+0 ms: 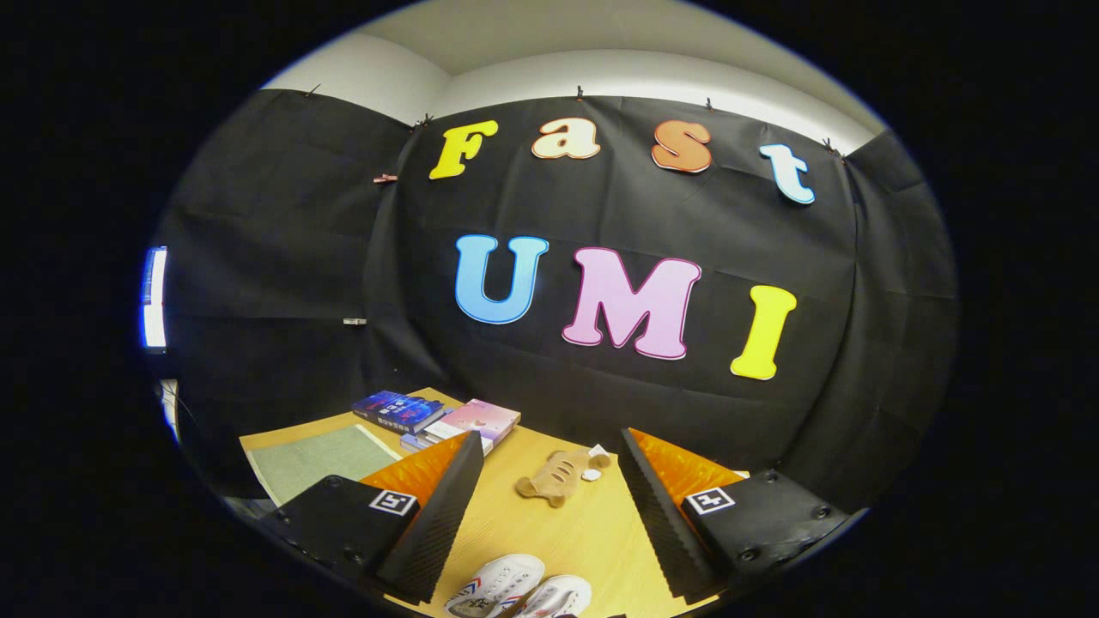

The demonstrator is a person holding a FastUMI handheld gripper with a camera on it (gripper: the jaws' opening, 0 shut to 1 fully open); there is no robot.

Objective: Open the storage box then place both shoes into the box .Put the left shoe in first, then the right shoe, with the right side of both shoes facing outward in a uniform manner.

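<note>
A: White shoes (519, 588) sit side by side on the wooden table (592, 532), low between the fingers.
B: Yep, gripper (549, 506) spread wide, holding nothing; plush toy (560, 475) lies beyond.

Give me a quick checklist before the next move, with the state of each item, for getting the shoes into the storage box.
1. Hand-held gripper open: ok, fingers spread wide, nothing between them.
2. Both shoes located: ok, the white pair lies side by side on the wooden table, between the fingers and close in.
3. Which shoe is the left: cannot tell, just the toe ends are visible.
4. Storage box located and opened: cannot tell.
5. Path clear: ok for now; the plush toy lies beyond the shoes, the books further back.
</note>
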